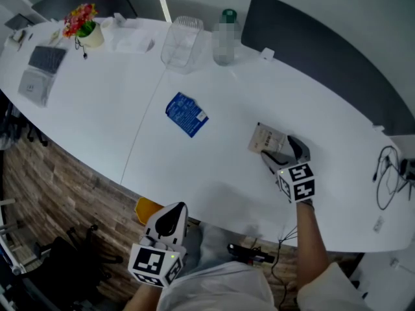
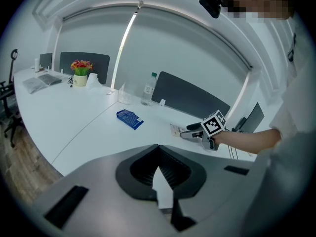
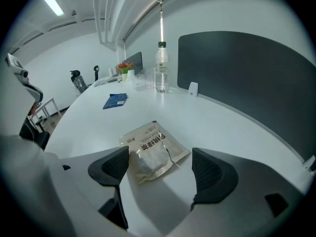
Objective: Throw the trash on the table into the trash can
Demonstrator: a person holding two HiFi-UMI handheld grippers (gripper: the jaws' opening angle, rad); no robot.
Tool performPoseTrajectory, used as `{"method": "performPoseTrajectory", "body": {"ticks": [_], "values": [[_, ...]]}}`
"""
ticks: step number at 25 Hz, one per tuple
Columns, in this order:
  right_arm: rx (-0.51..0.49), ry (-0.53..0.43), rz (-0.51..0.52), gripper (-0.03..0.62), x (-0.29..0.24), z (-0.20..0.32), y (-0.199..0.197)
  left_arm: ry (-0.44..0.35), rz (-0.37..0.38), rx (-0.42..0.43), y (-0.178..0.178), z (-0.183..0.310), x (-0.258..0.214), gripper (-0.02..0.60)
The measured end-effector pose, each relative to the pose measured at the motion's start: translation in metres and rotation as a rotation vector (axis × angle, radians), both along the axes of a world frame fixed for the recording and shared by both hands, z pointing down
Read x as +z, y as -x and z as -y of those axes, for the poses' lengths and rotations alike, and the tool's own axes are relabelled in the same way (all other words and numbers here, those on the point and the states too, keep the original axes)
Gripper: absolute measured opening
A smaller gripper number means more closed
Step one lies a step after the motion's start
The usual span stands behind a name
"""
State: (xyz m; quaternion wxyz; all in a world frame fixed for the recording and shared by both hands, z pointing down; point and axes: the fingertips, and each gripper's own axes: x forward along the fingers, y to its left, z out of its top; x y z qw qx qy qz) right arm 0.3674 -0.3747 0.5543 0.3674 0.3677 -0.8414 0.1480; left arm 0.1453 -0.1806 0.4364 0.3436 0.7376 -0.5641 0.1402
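Straddling crinkly beige pouch [image 3: 155, 149], R gripper [image 3: 160, 157] jaws wide, L gripper [image 2: 158, 147] jaws shut

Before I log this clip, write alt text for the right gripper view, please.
The right gripper, jaws wide open, straddles the near end of a beige packet lying flat on the white table, without pressing it. Farther back are a blue packet, a water bottle and a dark partition.

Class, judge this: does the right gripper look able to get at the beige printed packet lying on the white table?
Probably yes. The right gripper has its jaws wide apart, and the beige printed packet lies partly between them on the white table, nothing blocking.
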Motion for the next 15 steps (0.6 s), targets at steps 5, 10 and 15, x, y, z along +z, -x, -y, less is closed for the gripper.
{"method": "performPoseTrajectory", "body": {"ticks": [5,10,15], "values": [[-0.065,0.011,0.016,0.396,-0.010,0.007,0.012,-0.005,-0.005,-0.010,-0.001,0.002,0.000,0.002],[-0.094,0.045,-0.017,0.415,0.004,0.011,0.017,-0.003,-0.008,-0.013,-0.002,-0.002,-0.001,0.001],[-0.067,0.067,-0.008,0.413,0.007,0.012,0.017,-0.011,-0.008,-0.023,0.001,-0.005,0.004,0.000]]}}
